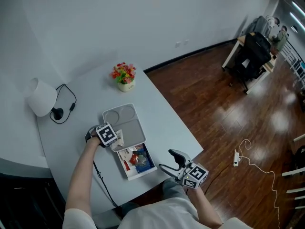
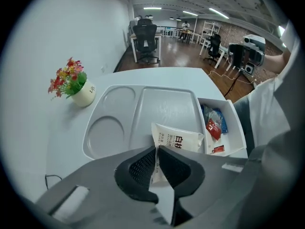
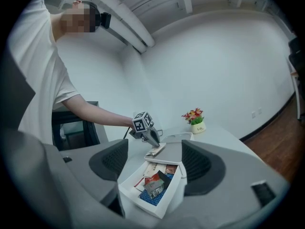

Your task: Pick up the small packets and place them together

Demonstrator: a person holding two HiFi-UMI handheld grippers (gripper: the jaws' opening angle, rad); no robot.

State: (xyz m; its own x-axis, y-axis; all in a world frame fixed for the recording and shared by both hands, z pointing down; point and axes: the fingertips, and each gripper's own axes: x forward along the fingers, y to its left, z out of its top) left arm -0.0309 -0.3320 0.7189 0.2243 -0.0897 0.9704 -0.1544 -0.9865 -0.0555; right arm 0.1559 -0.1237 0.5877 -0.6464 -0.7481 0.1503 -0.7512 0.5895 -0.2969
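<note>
White packet (image 2: 176, 138) is pinched at one end in the left hand-held gripper (image 2: 157, 150), jaws closed down on it. It sits at the near-left corner of the grey tray (image 1: 127, 124), low over the rim or resting on it, can't tell which. The other packets (image 1: 137, 159) are piled in the white box (image 1: 125, 169) touching the tray's near end. Looks like the transfer step: one packet in grip, the pile just beside it. Next move is probably a short carry toward the near right into the box, then release above the pile without snagging the box wall. Right hand-held gripper (image 1: 167, 160) hangs wide open and empty at the box's near-right corner, close to the desk (image 1: 164, 120) edge. It should stay clear of the drop path. Tray bed is bare, with free desk to its right. Flower pot (image 1: 125, 81) and lamp (image 1: 41, 97) are well apart at the far side.
</note>
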